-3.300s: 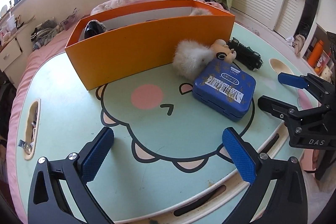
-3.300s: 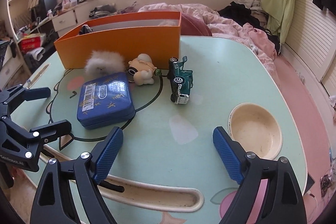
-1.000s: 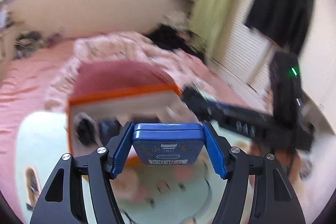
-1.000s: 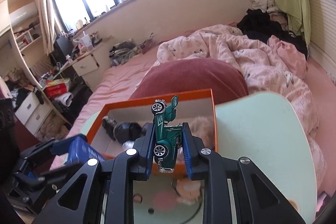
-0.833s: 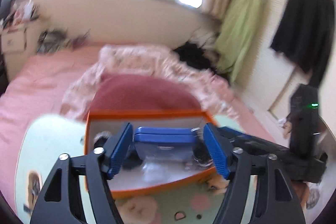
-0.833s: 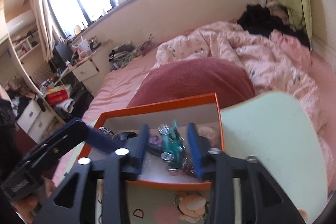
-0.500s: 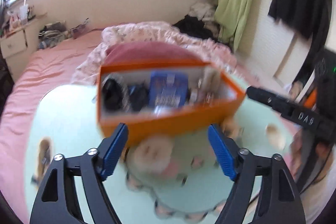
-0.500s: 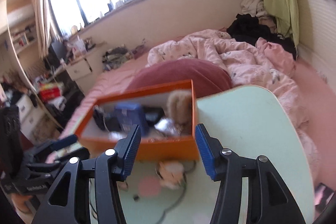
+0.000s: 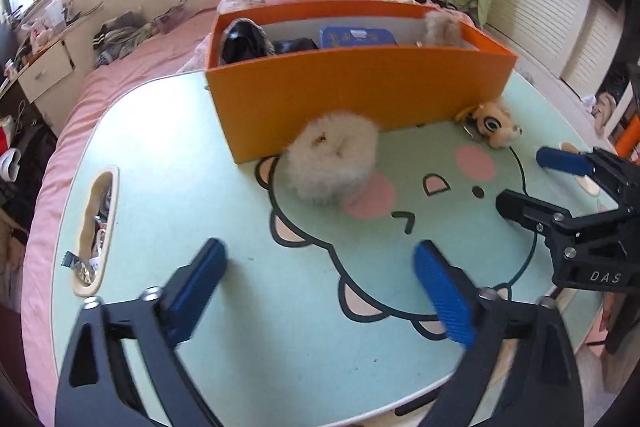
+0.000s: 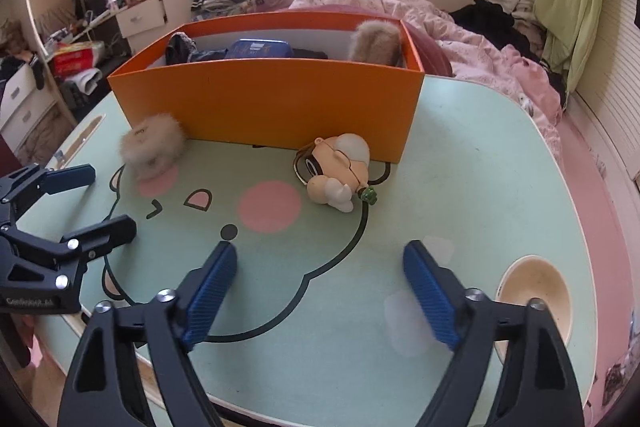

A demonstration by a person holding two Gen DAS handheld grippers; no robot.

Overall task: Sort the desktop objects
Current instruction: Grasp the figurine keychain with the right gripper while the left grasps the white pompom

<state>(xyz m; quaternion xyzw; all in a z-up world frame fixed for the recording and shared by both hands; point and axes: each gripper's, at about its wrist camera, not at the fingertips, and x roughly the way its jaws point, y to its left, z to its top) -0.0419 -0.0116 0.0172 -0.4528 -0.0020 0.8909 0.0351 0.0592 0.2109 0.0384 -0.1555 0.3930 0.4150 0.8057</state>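
Both tongs are low over the counter (image 9: 168,163), angled forward and slightly downward toward the box (image 9: 360,95), with jaws spread wide and nothing between them.

Left tongs (image 9: 320,291): blue pads (image 9: 442,291) hover above the cartoon face printed on the counter. Straight ahead lies the puff (image 9: 332,163), touching the box's near wall. Ahead and to the right, the doll (image 9: 494,123) lies just beside the same wall. The right tongs appear at the far right of this view, also spread.

Right tongs (image 10: 320,287): the doll (image 10: 340,173) lies directly ahead, just before the box (image 10: 272,103); the puff (image 10: 154,143) sits ahead to the left, at the box's near left corner. The left tongs show at the left edge. A bowl-shaped recess (image 10: 534,291) lies just right of the right finger.

Inside the box — beyond both tongs — rest a blue tin (image 10: 258,49), dark items, and a brown furry piece (image 10: 376,43) at the right end. A slot (image 9: 96,227) in the counter, left of the left tongs, holds wrappers.
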